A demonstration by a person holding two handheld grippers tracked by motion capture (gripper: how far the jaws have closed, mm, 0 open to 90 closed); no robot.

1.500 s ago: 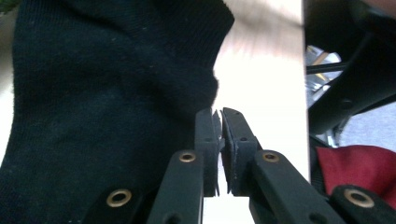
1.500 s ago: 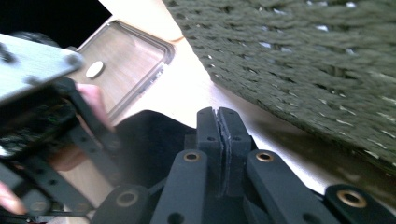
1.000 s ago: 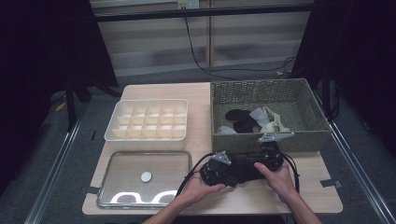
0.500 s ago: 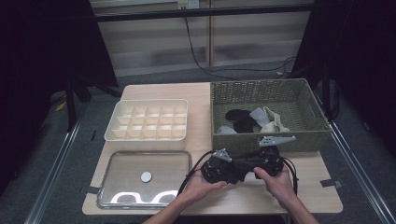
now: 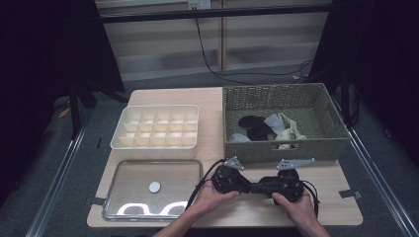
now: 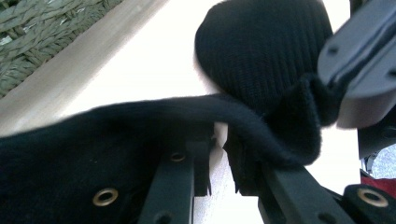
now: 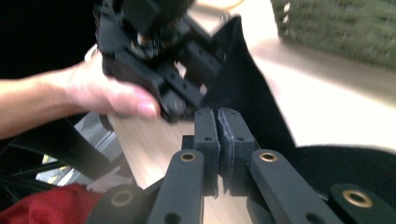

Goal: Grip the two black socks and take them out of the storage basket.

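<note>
Right gripper (image 7: 219,140): fingers clenched on a fold of the black sock (image 6: 261,60).
Left gripper (image 6: 219,154): fingers slightly parted, just been easing apart; sock draped across them, grip uncertain.
Sock: stretched between both grippers, low over the surface (image 5: 237,212).
Beyond the fingers: wicker basket (image 5: 281,148) holding more socks.
Farther left: divided organiser (image 5: 155,143), compartments empty.
Progress: early, by appearance.
</note>
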